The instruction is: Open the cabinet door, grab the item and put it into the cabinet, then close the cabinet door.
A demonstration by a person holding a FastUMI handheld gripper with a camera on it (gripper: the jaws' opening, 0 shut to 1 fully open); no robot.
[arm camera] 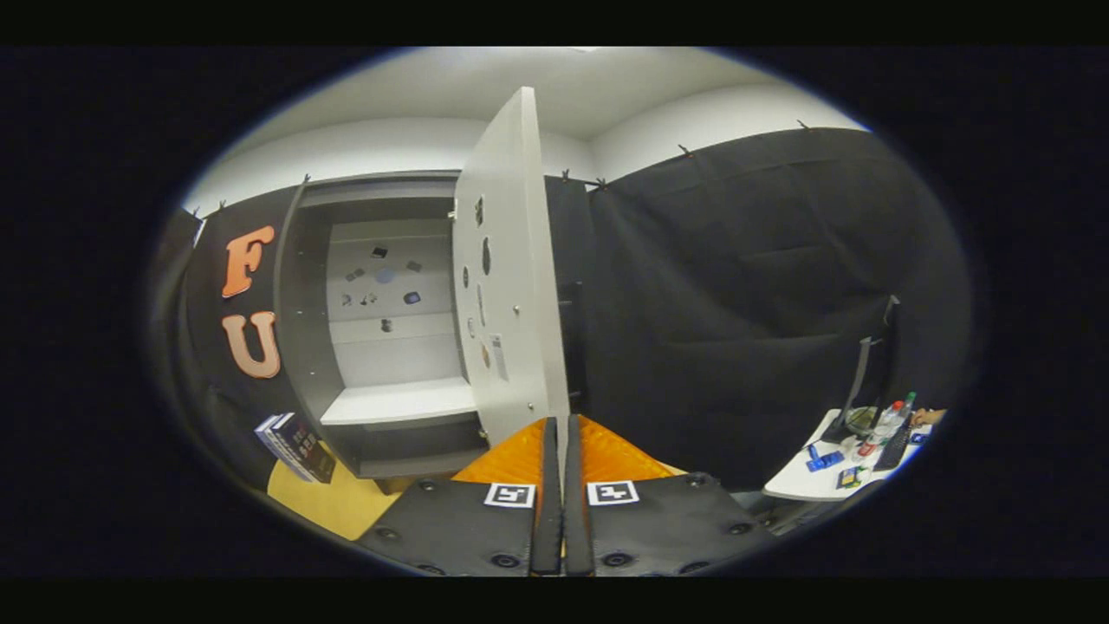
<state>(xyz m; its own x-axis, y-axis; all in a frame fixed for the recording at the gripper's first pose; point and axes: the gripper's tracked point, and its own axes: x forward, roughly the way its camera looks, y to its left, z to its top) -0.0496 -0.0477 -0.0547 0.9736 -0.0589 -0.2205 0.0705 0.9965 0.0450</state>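
Note:
The grey cabinet (305,286) stands ahead to the left, its white door (507,260) swung wide open and seen nearly edge-on. Inside are a white back panel with small stickers and a white shelf (398,403) with nothing on it. My gripper (561,433) sits at the door's lower free edge. Its orange fingers (511,455) are closed together, with the thin door edge running down between them. A dark box-shaped item (295,446) stands tilted on the yellow table (329,503), left of the cabinet's base.
Black cloth walls the booth behind and to the right of the door. Far right, a white desk (801,485) carries a monitor (871,373), a keyboard, bottles and small items, with a person's hand (929,417) at its far end.

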